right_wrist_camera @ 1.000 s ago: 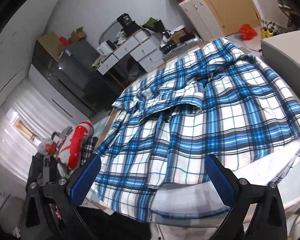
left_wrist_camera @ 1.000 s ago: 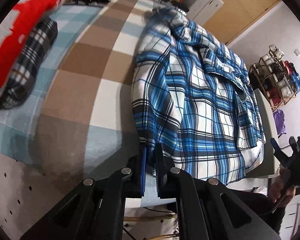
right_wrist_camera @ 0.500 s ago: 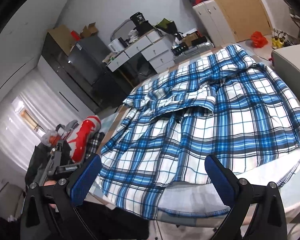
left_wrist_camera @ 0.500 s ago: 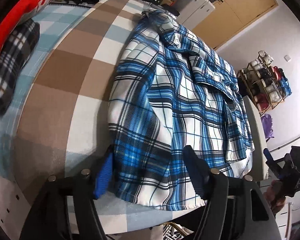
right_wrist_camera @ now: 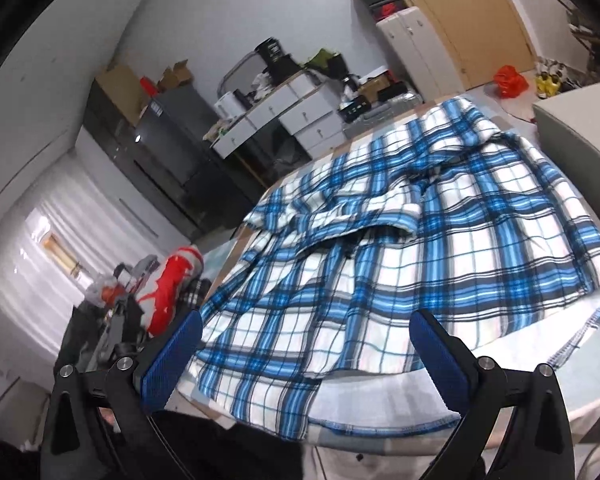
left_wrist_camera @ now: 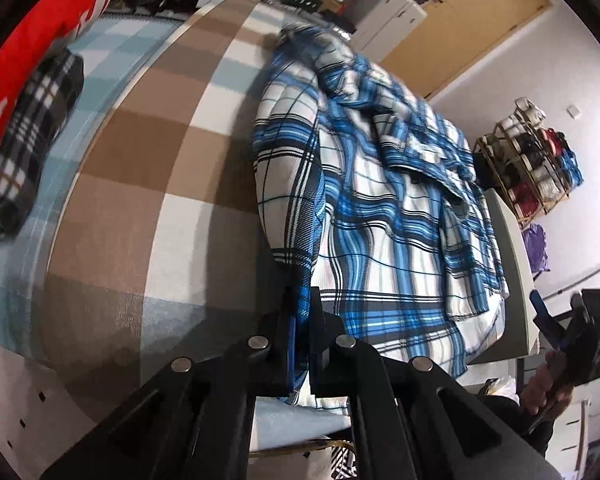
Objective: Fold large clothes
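A blue, white and black plaid shirt (left_wrist_camera: 384, 216) lies spread on the checked tablecloth (left_wrist_camera: 140, 184). My left gripper (left_wrist_camera: 302, 312) is shut on the shirt's near hem corner, with cloth pinched between the blue pads at the table's near edge. The shirt's near left part bulges up from the table. In the right wrist view the same shirt (right_wrist_camera: 400, 248) covers the table, collar end toward the far side. My right gripper (right_wrist_camera: 304, 344) hangs open over the shirt's near edge, pads wide apart, nothing between them. The right gripper (left_wrist_camera: 556, 340) also shows at the left view's right edge, held by a hand.
A pile of folded clothes, red-and-white (left_wrist_camera: 32, 44) on dark plaid (left_wrist_camera: 24, 140), sits at the table's left. A grey box (right_wrist_camera: 580, 132) stands on the right. Cabinets, drawers (right_wrist_camera: 296, 120) and a shoe rack (left_wrist_camera: 536, 164) line the room beyond.
The left gripper opened wide over the hem half a second ago, then shut on the shirt's corner. The right gripper stayed open and tilted slightly.
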{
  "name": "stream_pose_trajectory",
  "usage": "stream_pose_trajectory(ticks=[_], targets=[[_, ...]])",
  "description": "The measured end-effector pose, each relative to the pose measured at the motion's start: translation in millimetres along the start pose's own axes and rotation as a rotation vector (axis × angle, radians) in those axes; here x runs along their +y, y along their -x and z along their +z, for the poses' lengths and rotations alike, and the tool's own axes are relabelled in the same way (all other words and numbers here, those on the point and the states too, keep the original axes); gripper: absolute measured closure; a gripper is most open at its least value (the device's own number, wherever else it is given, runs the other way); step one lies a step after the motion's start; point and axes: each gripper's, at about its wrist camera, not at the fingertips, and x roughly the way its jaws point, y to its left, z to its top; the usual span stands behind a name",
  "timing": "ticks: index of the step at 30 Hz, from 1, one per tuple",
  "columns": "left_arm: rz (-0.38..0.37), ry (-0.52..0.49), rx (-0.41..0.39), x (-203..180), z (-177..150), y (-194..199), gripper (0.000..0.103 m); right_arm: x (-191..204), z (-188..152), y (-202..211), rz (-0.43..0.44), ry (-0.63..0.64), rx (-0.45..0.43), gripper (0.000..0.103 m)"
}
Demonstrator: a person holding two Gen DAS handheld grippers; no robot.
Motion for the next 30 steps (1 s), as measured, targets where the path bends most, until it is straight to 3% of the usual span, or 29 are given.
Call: stream_pose_trajectory(ticks=[2, 5, 7, 11, 15, 20, 29, 30], targets=[[-0.015, -0.012, 0.001, -2.1, -1.1, 4.9, 0.103, -10.9, 5.2, 8.0, -0.028, -0.028, -0.022, 0.000], [-0.030, -0.026, 0.002, -2.3, 1.5, 9.7, 0.103, -38.6, 20.7, 27.7, -0.150, -0.055, -0.018, 0.000], [-0.020, -0.049, -0.008, -3.1, 3.6, 11.1, 0.103, -56.6, 35.2, 37.1, -0.248, -0.050, 0.032, 0.000], [-0.047, -0.055, -0.016, -4.3, 7.4, 4.1, 0.103, -92.2, 55.3, 38.9, -0.347, -0.071, 0.140, 0.000], [-0.069, -0.059, -0.031, -5.2, 6.8, 5.3, 0.103, -129.8, 63.2, 13.1, -0.333, -0.157, 0.297, 0.000], [-0.074, -0.041, -0.022, -0.9, 6.4, 3.6, 0.103, -148.5, 71.8, -29.6, -0.471, -0.092, 0.457, 0.000], [-0.087, -0.042, -0.027, -0.7, 5.3, 4.1, 0.103, -151.9, 73.5, -59.5, -0.616, -0.006, 0.513, 0.001], [-0.090, -0.039, -0.026, -0.3, 5.3, 4.0, 0.103, -149.7, 70.8, -62.1, -0.642, 0.023, 0.522, 0.007]])
